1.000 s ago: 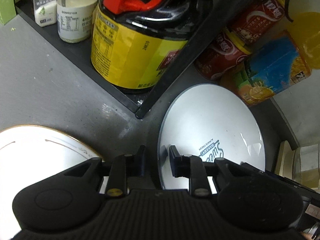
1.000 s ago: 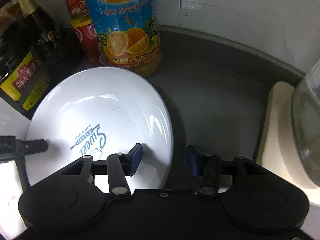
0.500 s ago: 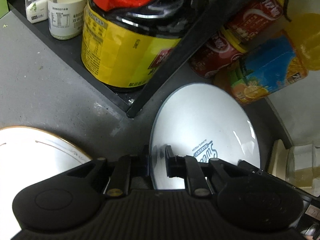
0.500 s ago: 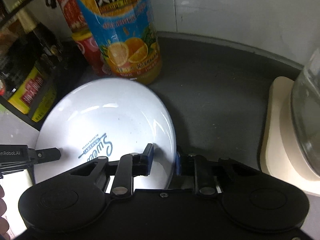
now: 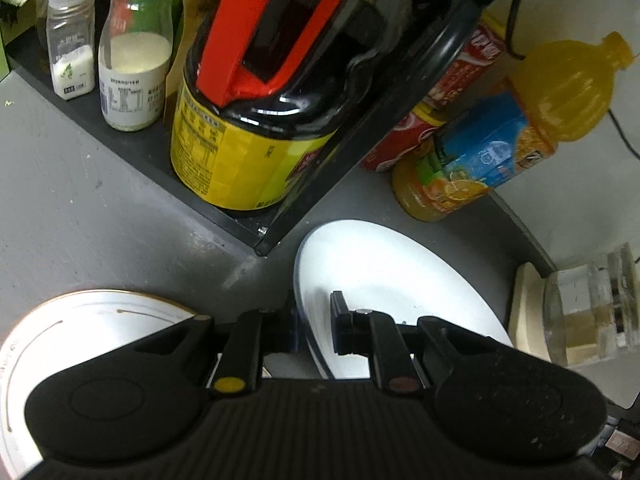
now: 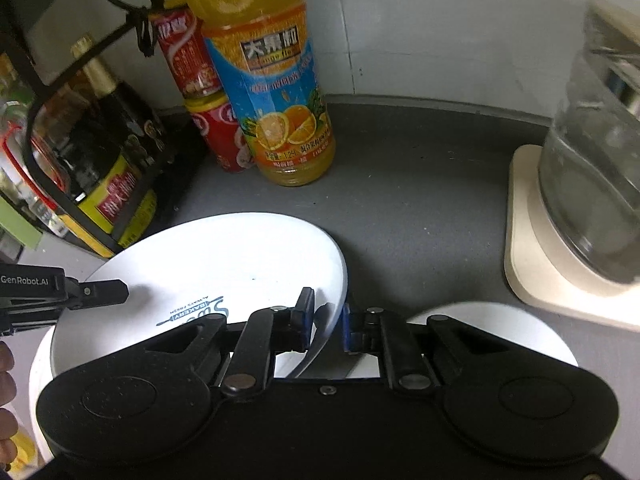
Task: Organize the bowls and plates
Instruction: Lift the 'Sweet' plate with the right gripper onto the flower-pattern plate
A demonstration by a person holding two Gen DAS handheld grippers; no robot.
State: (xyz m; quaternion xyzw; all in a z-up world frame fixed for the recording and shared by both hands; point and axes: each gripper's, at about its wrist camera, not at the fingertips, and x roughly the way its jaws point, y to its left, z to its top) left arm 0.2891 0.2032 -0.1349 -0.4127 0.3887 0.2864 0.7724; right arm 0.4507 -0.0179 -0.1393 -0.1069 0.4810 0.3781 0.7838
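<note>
- Bowl, white with blue lettering inside, sat tilted above the grey desk, held at opposite sides of its rim by both our tongs.
- Our left tongs were pinched narrow on the bowl's rim, one finger inside and one outside.
- Our right tongs had just been closing and now clamped the rim on the bowl's other side, the wall of the bowl between the blue pads.
- Behind the bowl stood an orange juice bottle with stacked red cans just beside it.
- Beyond the bowl's left-tongs side, a black rack carried a dark sauce jug with a yellow label and two small white-filled bottles.
- A gold-rimmed white plate lay on the desk beside the bowl, on the left-tongs side.
- Another white dish lay beside the bowl under our right tongs.
- A glass jar on a cream base stood well apart from the bowl.
</note>
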